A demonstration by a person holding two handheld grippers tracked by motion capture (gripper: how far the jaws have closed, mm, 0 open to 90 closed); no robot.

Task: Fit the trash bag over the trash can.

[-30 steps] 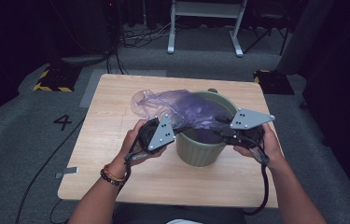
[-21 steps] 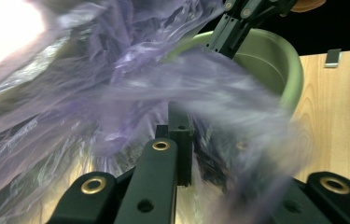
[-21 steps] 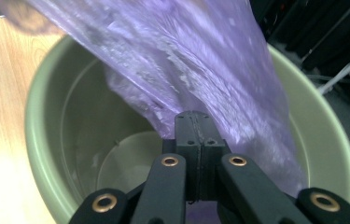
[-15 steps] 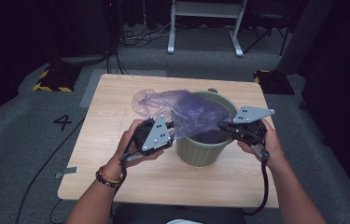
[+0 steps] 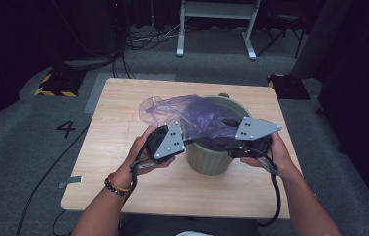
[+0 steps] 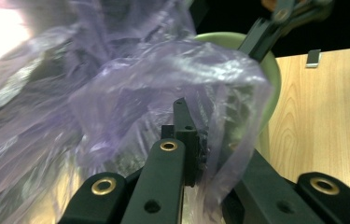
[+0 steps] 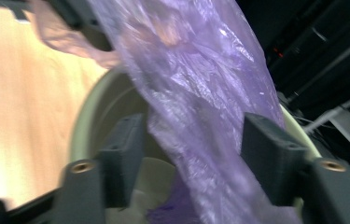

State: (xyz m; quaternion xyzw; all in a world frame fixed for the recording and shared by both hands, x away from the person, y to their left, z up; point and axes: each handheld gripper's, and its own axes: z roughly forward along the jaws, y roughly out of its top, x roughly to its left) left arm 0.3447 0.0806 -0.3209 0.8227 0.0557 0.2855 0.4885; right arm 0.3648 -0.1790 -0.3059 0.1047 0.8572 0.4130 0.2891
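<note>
on the wooden table [image 5: 123, 123], slightly right of centre, a green ribbed bin [image 5: 211, 160] is seen standing upright. a translucent purple plastic bag [image 5: 192, 115] is draped across its mouth, part of it hanging inside and part spilling over the far left rim onto the tabletop. the left gripper [image 5: 184, 140] is held just beside the bin's near left rim; in the left gripper view its jaws are seen clenched tight on a fold of the bag [image 6: 163, 93], with film gathered around the black tips [image 6: 184, 140]. the right gripper [image 5: 229, 137] is held over the bin's right rim, pointing inward. in the right gripper view a strip of the bag [image 7: 196, 93] is seen hanging between its two pads [image 7: 126, 149], which stand apart and are not pressed on the film; these jaws have just been opening, and the grip is judged released. the bin's pale interior [image 7: 98, 121] is visible below them. a beaded bracelet [image 5: 115, 184] is worn on the person's left wrist.
</note>
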